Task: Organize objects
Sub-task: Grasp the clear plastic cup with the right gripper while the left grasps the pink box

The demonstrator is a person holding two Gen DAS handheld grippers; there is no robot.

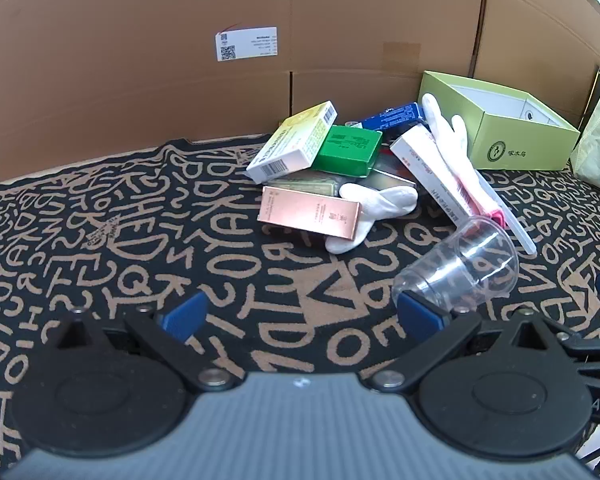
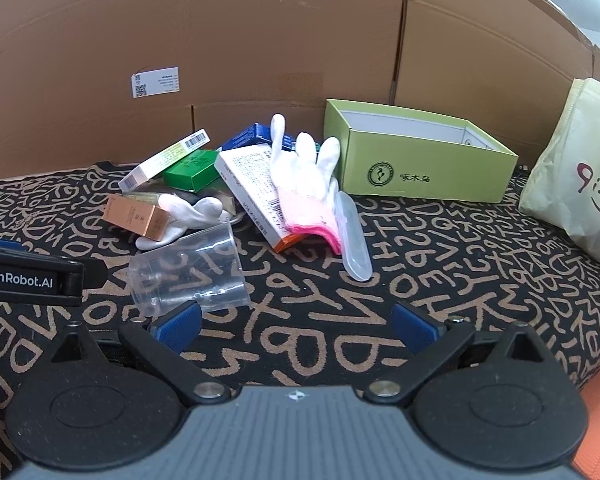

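Green box (image 2: 420,168) open, clear cup (image 2: 188,276) on its side

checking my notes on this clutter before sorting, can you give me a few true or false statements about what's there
1. The clear plastic cup lies on its side. True.
2. The light green box is open on top. True.
3. The left claw is clamped on the cup. False: it is open and holds nothing.
4. The white glove with a pink cuff lies inside the green box. False: it lies on the pile beside it.
5. The right claw is open. True.
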